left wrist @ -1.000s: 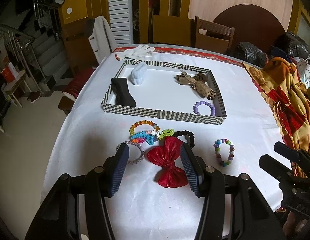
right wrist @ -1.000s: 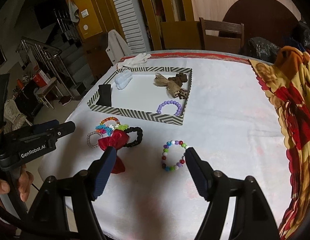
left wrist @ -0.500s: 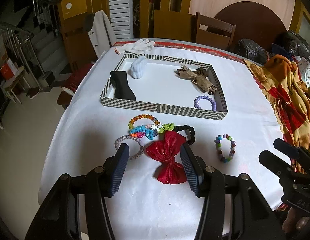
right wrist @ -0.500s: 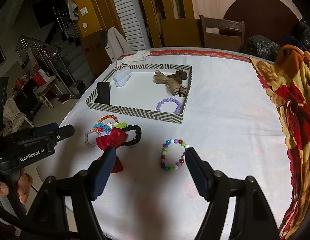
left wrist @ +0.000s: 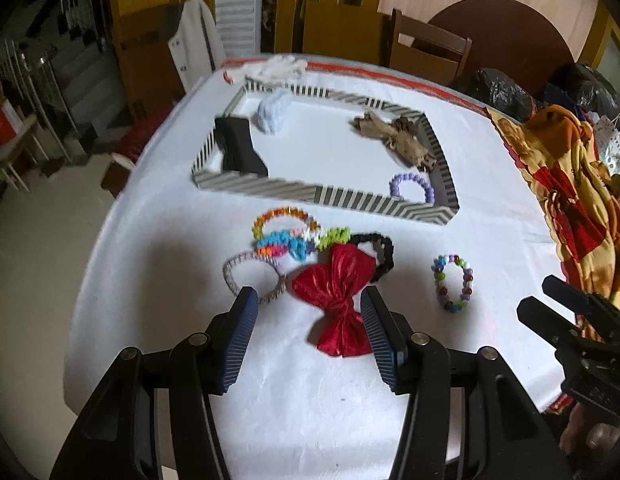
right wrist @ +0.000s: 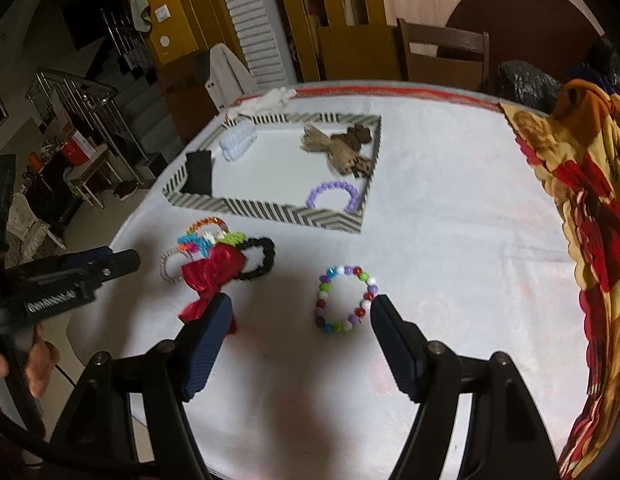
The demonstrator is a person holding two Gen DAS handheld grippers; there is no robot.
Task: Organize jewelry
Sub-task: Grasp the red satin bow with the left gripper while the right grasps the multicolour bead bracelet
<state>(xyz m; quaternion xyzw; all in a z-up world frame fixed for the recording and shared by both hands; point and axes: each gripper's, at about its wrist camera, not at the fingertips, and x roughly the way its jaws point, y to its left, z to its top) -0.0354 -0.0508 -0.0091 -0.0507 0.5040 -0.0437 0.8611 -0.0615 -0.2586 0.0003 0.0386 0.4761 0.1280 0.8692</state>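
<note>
Right gripper (right wrist: 298,334) is hovering wide open and empty, framing the multicoloured round-bead bracelet (right wrist: 345,299) lying flat on the white tablecloth (right wrist: 449,240), just ahead between its pads. Left gripper (left wrist: 308,326), equally spread and empty, is straddling the red satin bow (left wrist: 335,298), its long axis running toward the striped cardboard tray (left wrist: 321,196) beyond.

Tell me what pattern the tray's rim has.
The tray rim has grey-and-white stripes, clearest in the left wrist view.

Our white-clothed table (left wrist: 489,184): striped tray (left wrist: 321,196), red bow (left wrist: 337,300), beaded bracelet (right wrist: 345,300), hair ties (left wrist: 286,240), patterned cloth (right wrist: 581,184).
</note>
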